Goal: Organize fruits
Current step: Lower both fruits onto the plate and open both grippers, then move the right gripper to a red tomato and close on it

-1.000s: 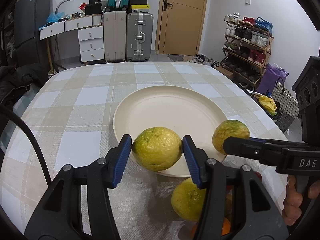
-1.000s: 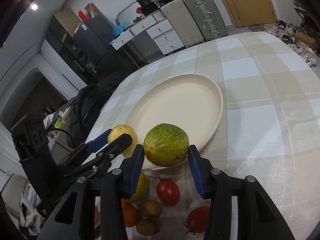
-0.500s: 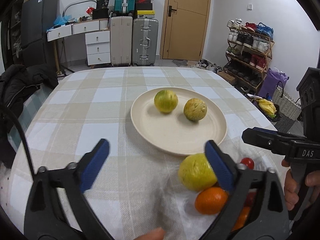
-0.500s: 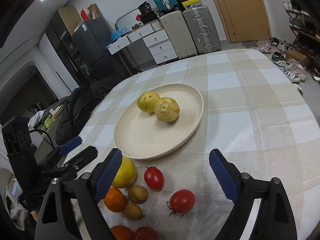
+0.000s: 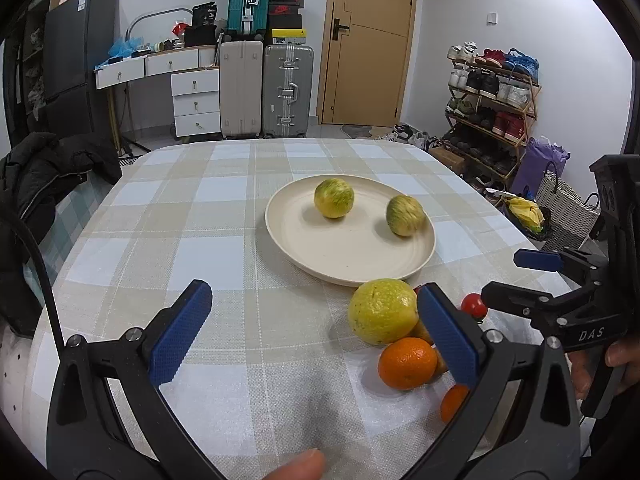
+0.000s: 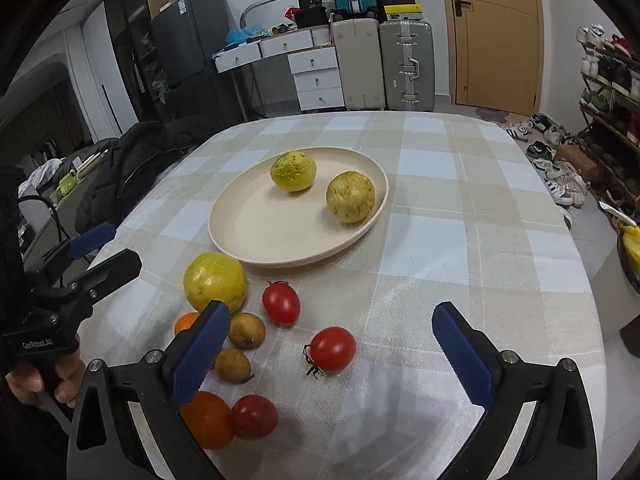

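Note:
Two yellow-green round fruits point(image 5: 334, 198) point(image 5: 405, 215) lie apart on the cream plate point(image 5: 332, 248). In the right wrist view they are the pair point(image 6: 293, 171) point(image 6: 351, 197) on that plate point(image 6: 260, 236). My left gripper point(image 5: 312, 300) is open and empty, back from the plate, with a large yellow fruit point(image 5: 382, 311) and an orange point(image 5: 407, 362) by its right finger. My right gripper point(image 6: 332, 320) has nothing in its grip and its jaws are opening wide above a tomato point(image 6: 333, 349).
Loose on the checked tablecloth near the plate's front edge lie more tomatoes point(image 6: 281, 303) point(image 6: 254, 416), small brown fruits point(image 6: 247, 330), oranges point(image 6: 206, 420) and the big yellow fruit point(image 6: 215, 281). A dark jacket point(image 6: 132, 168) hangs beyond the table's left edge.
Both grippers let go of their fruits, which now rest on the plate. Both sets of jaws opened wide and both grippers drew back from the plate toward the loose fruit.

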Available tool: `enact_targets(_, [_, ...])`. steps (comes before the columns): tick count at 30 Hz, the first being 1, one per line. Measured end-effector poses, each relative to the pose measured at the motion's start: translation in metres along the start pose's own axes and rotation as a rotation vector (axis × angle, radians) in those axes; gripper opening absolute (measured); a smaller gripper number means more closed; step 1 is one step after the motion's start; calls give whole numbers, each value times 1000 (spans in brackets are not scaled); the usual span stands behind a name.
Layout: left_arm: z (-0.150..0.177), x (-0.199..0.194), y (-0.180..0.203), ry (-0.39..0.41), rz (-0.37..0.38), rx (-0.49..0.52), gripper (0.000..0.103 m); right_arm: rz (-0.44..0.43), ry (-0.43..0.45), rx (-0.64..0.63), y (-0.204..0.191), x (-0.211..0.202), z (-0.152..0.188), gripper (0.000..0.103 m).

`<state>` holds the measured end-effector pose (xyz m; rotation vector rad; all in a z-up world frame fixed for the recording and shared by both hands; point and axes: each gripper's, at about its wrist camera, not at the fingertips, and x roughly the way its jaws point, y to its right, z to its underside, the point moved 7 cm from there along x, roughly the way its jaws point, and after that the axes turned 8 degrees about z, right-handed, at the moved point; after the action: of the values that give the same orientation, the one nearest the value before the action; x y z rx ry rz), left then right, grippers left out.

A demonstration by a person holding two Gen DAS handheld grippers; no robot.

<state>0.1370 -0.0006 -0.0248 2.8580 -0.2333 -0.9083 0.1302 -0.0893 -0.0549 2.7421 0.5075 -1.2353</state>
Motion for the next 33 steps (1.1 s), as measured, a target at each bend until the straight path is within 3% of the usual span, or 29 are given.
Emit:
enact_targets(13, [13, 13, 14, -54, 11, 30, 102, 42, -101, -65, 10, 18, 20, 103])
enact_targets(26, [18, 26, 7, -82, 4, 9, 102, 86, -138, -111, 13, 30, 31, 103])
enact_targets(31, [20, 30, 6, -91, 6, 9, 102, 104, -151, -142, 11, 32, 36, 100])
enact_targets(33, [20, 31, 7, -92, 5, 14, 102, 113, -154, -158, 10, 33, 38, 95])
